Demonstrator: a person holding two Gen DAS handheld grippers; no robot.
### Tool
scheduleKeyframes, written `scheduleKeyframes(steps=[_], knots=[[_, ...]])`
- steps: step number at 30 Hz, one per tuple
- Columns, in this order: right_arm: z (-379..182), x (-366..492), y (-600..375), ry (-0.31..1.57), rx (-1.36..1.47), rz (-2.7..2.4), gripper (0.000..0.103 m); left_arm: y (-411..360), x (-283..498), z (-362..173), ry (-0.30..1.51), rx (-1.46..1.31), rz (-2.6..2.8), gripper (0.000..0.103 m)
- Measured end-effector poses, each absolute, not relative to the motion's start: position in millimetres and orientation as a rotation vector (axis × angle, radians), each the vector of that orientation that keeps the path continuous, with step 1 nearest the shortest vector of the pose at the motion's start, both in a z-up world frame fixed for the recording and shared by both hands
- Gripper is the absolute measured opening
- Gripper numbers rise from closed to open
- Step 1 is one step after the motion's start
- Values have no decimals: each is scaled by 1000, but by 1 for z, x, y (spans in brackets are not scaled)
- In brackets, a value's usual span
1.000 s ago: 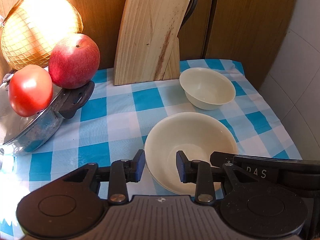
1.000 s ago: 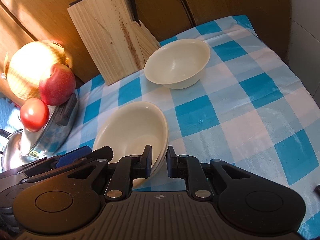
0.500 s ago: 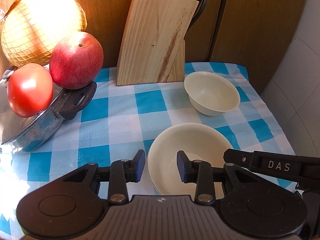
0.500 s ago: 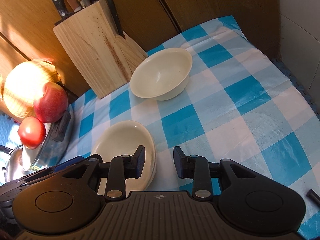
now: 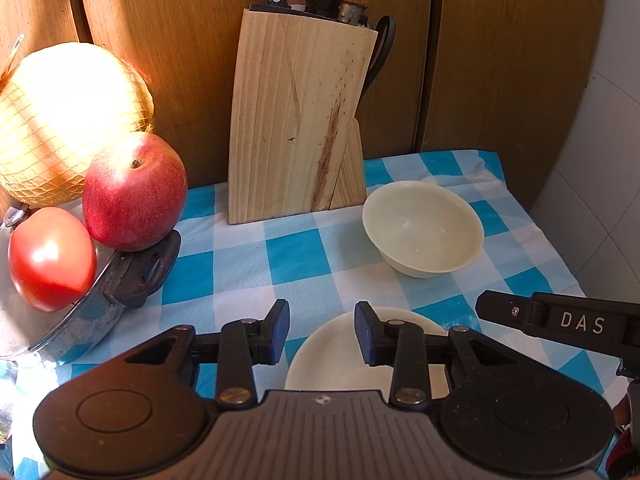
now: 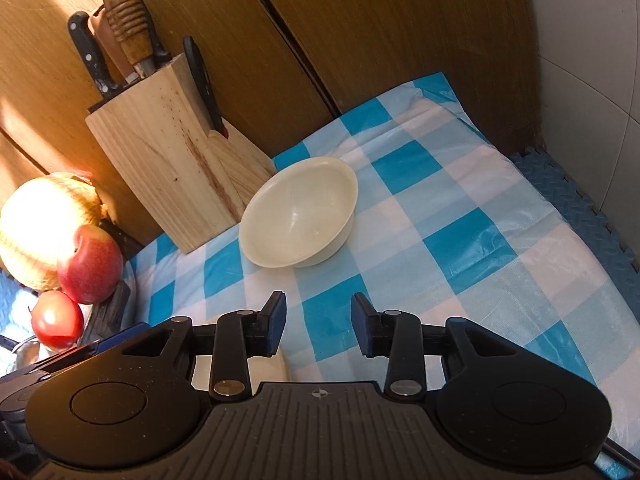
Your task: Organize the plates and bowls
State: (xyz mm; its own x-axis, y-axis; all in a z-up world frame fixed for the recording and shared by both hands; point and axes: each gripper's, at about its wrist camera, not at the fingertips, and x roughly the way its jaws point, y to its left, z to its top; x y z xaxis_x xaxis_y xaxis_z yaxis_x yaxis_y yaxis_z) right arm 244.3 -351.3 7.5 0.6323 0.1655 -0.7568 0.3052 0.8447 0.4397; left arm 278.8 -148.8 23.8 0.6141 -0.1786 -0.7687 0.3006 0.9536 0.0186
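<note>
Two cream dishes are seen on a tablecloth (image 6: 472, 240) checked in blue and white, which is spread over a surface set against brown wooden panels (image 5: 500, 60). White tiles (image 5: 600, 152) are seen on the wall at the right, and a blue foam mat (image 6: 576, 196) is visible past the cloth's right edge. Strong sunlight falls across the left side.

The bowl (image 5: 423, 229) is stood upright toward the back of the cloth, just beside the knife block (image 5: 298, 120), from which dark and wooden handles are seen rising. Whether bowl and block touch cannot be told. The plate (image 5: 332, 356) is laid nearer the cameras and is partly hidden behind the left gripper (image 5: 321, 331); in the right wrist view only a sliver of the plate (image 6: 276, 366) is shown.

At the left, a red apple (image 5: 134, 192) and a tomato (image 5: 50, 258) are rested on a metal pot lid (image 5: 92, 312) with a dark handle, and a netted yellow melon (image 5: 68, 120) is set behind them. These crowd the left edge of the cloth.

The left gripper is held with its fingers spread, nothing between them, above the plate's near-left part. The right gripper (image 6: 318, 326) is likewise spread and empty, held over bare cloth in front of the bowl. Part of the right gripper's body is seen at the right of the left wrist view, apart from the bowl.

Open cloth is left to the right of the bowl and between bowl and plate.
</note>
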Motion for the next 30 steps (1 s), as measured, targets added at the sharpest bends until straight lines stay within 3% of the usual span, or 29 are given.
scheduleKeyframes(steps=[30], knots=[[-12, 281, -387, 878, 619, -214, 49, -183, 331, 10, 885, 76, -396, 29]])
